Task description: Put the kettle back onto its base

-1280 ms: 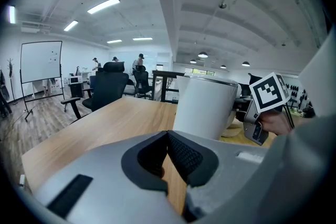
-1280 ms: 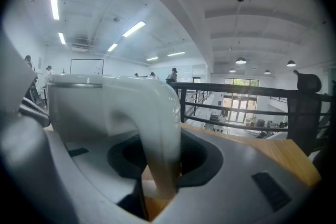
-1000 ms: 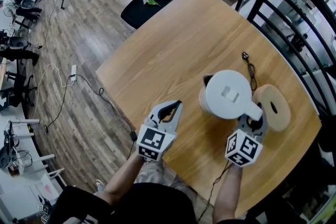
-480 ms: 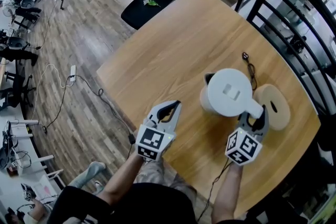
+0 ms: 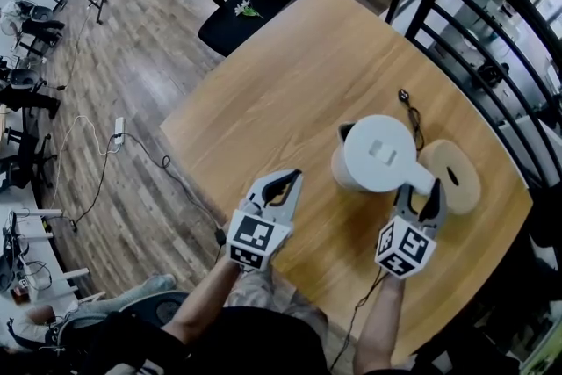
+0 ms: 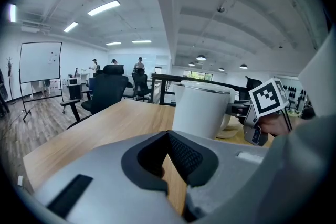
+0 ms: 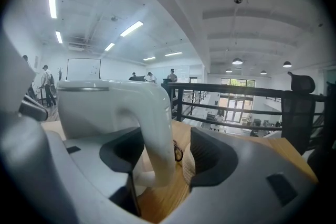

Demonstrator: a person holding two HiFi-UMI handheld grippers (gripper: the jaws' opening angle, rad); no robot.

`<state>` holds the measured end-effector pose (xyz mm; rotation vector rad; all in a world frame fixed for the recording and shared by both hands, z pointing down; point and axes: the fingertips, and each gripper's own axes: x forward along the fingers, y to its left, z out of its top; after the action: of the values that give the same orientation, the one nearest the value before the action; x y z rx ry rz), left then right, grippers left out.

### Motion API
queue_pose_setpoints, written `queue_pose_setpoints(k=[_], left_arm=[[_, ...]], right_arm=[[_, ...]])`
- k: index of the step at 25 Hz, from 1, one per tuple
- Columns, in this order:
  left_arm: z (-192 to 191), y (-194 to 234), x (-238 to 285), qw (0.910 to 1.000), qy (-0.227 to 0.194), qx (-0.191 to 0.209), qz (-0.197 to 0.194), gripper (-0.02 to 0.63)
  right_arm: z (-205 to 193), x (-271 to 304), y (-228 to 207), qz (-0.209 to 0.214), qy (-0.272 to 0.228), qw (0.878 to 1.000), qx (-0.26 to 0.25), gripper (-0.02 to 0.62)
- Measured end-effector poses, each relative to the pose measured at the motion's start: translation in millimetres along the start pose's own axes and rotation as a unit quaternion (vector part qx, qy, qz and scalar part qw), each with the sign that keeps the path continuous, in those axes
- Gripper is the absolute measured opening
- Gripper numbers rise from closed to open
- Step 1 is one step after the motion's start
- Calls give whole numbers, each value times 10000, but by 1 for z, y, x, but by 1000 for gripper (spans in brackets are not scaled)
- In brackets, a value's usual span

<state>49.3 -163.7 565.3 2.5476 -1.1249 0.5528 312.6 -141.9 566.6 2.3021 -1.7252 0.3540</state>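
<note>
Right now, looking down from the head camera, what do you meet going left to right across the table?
left gripper → white kettle → round base

No legible text or labels

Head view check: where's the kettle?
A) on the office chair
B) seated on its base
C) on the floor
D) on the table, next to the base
D: the kettle stands on the table beside the bare base. The jaws of the right hand-held gripper have just been opening and stand apart around the handle.
</note>
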Motion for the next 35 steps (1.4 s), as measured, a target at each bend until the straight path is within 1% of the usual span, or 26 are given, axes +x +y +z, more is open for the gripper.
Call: queue_pose_setpoints(k=[6, 11, 16, 20, 26, 31, 35], left_arm=[[17, -4, -3, 9998, -96, 82, -146, 2], [37, -7, -7, 9991, -204, 183, -322, 2], [54, -15, -12, 9973, -356, 346, -543, 2], [73, -24, -20, 9947, -511, 473, -757, 2], [99, -46, -32, 9879, -775, 692, -1155, 2], [120, -69, -48, 9793, -1024, 861, -1517, 2], [129, -84, -61, 9724, -1155, 980, -1773, 2]], right_arm=[[4, -11, -3, -40, 28, 10000, 2, 259], [17, -23, 0, -101, 14, 9999, 31, 259], [23, -39, 2, -125, -10, 9999, 62, 251], [37, -57, -1, -302, -135, 9994, 108, 227], [60, -92, -10, -627, -342, 9974, 129, 201], [78, -128, -14, -858, -492, 9951, 67, 176], [87, -157, -12, -1006, -641, 9929, 45, 153]])
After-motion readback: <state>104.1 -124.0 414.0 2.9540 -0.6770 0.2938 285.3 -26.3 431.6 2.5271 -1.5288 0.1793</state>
